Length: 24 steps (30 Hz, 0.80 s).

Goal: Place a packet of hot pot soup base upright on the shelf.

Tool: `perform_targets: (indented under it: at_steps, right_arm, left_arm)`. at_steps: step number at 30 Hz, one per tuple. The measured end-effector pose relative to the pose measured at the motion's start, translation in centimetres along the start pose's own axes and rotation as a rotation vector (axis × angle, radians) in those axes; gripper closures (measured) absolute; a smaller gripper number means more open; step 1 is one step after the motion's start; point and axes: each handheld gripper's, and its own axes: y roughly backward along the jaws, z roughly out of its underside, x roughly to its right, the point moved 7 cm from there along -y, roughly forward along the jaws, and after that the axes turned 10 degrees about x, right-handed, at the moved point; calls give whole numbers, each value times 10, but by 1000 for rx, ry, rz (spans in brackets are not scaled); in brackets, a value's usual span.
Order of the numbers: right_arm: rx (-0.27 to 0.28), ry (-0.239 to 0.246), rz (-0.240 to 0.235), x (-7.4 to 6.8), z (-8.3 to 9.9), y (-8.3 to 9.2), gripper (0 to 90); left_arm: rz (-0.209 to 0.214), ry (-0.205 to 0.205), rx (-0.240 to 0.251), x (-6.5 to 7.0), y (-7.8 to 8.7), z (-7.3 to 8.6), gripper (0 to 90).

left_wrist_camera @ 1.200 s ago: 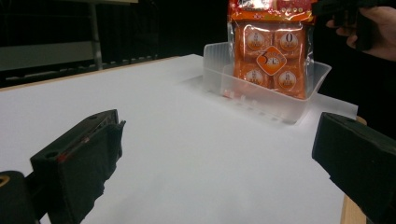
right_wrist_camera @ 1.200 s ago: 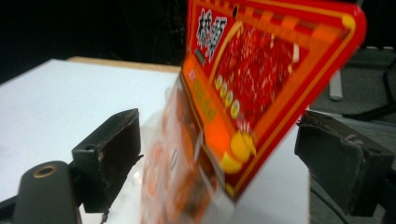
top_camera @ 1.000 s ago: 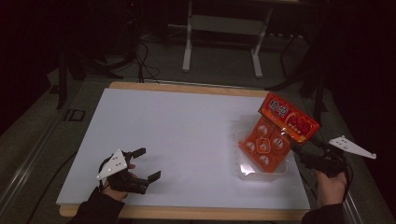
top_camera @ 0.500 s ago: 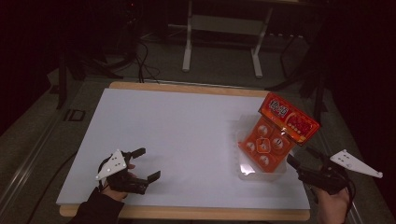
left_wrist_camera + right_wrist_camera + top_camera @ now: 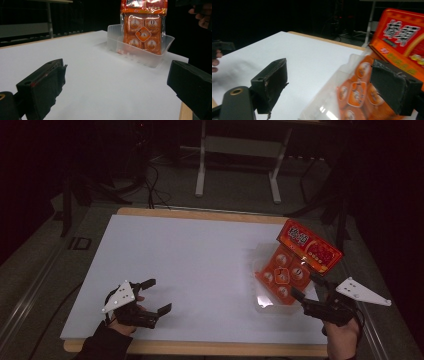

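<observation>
On table, right side: orange snack pack point(image 5: 294, 265) stands tilted in clear tray point(image 5: 261, 301)
Left gripper point(image 5: 156, 296): near-left corner, jaws wide apart, empty
Right gripper point(image 5: 306, 287): just beside tray's near end, jaws spread, gripping nothing

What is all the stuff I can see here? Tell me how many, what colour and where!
snack packet: one, orange and red, standing tilted in the tray at the table's right side.
tray: one, clear plastic, on the table's right part.
table: one, white top with a wooden edge, in the middle.
metal stand: one, pale grey, on the floor behind the table.
cables: a few, black, on the floor behind the table.
left gripper: one, black with a grey plate, near the table's front left, jaws open, empty.
right gripper: one, black with a grey plate, front right beside the tray, jaws open, empty.
</observation>
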Motion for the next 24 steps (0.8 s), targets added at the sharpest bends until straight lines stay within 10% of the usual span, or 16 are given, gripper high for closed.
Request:
perform_targets:
  at_steps: [24]
  right_arm:
    - [-19, 53, -214, -52, 18, -52, 145]
  left_arm:
    - [17, -7, -7, 4, -1, 1, 18]
